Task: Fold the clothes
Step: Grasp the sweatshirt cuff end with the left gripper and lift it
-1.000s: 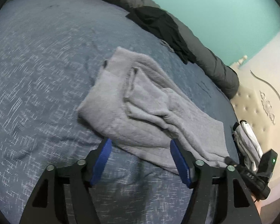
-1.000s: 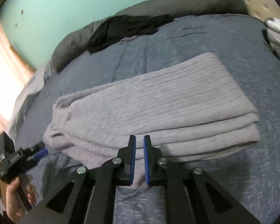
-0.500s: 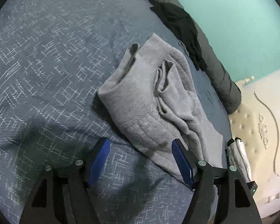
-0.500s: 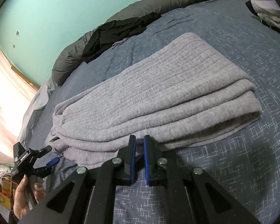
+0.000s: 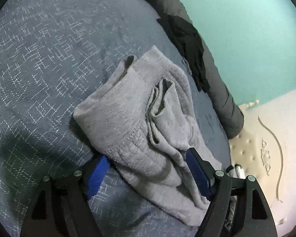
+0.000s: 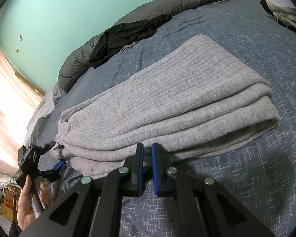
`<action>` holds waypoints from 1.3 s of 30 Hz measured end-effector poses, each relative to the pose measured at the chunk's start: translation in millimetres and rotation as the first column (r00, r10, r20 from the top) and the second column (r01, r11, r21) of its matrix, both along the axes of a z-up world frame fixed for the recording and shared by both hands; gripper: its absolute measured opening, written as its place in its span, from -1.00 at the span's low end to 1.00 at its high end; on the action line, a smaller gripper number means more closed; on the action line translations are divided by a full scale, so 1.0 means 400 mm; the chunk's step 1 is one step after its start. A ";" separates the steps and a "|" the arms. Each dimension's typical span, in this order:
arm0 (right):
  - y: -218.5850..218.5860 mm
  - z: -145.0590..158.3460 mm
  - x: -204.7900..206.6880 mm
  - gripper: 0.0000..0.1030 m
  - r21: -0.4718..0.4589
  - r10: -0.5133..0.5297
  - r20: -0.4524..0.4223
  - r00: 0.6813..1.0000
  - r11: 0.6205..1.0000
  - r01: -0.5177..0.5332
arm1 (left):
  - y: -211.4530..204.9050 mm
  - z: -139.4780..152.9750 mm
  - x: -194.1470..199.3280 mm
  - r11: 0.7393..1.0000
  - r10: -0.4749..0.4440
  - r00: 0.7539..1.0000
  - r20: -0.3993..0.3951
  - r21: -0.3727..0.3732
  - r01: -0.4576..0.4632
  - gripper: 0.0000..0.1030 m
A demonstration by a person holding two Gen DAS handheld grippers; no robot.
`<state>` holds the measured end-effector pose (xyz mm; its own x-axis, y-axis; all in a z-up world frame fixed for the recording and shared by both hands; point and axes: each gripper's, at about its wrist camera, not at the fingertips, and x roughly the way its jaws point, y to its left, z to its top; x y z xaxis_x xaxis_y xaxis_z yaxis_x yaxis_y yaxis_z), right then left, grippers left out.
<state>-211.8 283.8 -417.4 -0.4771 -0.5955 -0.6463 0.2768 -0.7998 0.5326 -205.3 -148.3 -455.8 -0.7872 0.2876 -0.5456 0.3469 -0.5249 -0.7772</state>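
Grey garment (image 6: 167,102): ribbed knit, folded into a long stack of several layers, lying flat on the blue bedspread (image 5: 49,59); rounded fold edge faces my right claw, bunched end faces my left.
Left claw (image 5: 148,175): jaws opening as I write; blue pads (image 5: 97,175) stand wide on either side of the garment's bunched end, cloth between them, neither pad pressing it. The right-hand pad lies just against a loose fold; contact there I cannot tell.
Right claw (image 6: 147,165): closed down to a narrow slit, tips at the near long edge of the stack. Whether any cloth is pinched in the slit I cannot tell.
My left hand (image 6: 27,203): seen from the right camera, wrapped round the left claw's handle at the garment's far-left end.
Black clothing (image 6: 126,34): heaped on the grey rolled duvet (image 6: 187,2) at the bed's far edge, well apart from the garment.
Folded pile (image 6: 282,9): light clothes near the headboard (image 5: 266,154).
Wall (image 5: 236,29): teal.
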 end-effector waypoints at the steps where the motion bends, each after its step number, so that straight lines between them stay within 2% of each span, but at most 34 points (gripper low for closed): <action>1: 0.000 0.000 0.000 -0.88 -0.001 0.000 0.000 1.000 1.000 0.000 | 0.000 -0.002 0.000 1.000 0.012 1.000 -0.004 0.010 -0.012 0.63; 4: 0.004 0.000 0.001 -0.88 -0.004 0.002 -0.001 1.000 1.000 -0.002 | -0.005 -0.010 -0.001 0.999 0.039 0.999 0.004 0.026 -0.039 0.65; 14: 0.007 0.003 -0.001 -0.88 -0.019 0.003 0.000 1.000 1.000 -0.003 | 0.021 -0.005 0.006 0.995 0.098 0.991 0.088 -0.037 -0.095 0.64; 27: 0.000 0.001 -0.004 -0.88 -0.020 0.015 -0.002 1.000 1.000 -0.015 | -0.045 -0.012 -0.057 0.990 0.123 0.992 0.000 0.066 -0.123 0.63; 31: -0.001 0.001 -0.003 -0.88 -0.018 0.015 -0.006 1.000 1.000 -0.015 | -0.041 -0.007 0.000 0.991 0.120 0.992 -0.032 0.064 -0.117 0.36; 34: -0.001 0.000 -0.002 -0.88 -0.019 0.015 -0.007 1.000 1.000 -0.015 | -0.039 0.007 -0.034 0.993 0.110 0.993 -0.045 0.053 -0.107 -0.05; 36: 0.000 -0.001 -0.001 -0.88 -0.020 0.015 -0.008 1.000 1.000 -0.015 | -0.039 0.015 -0.045 0.994 0.097 0.994 -0.055 0.048 -0.094 -0.13; 37: 0.001 -0.001 0.000 -0.88 -0.021 0.015 -0.008 1.000 1.000 -0.015 | -0.038 0.021 -0.051 0.995 0.090 0.994 -0.060 0.038 -0.088 -0.31; 39: 0.004 -0.003 0.002 -0.88 -0.023 0.014 -0.008 1.000 1.000 -0.014 | -0.036 0.029 -0.065 0.997 0.077 0.995 -0.070 0.024 -0.075 -0.43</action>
<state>-211.2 285.4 -418.4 -0.4736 -0.6171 -0.6284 0.2920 -0.7832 0.5490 -231.3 -162.5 -444.2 -0.8434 0.2365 -0.4824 0.3293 -0.4819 -0.8120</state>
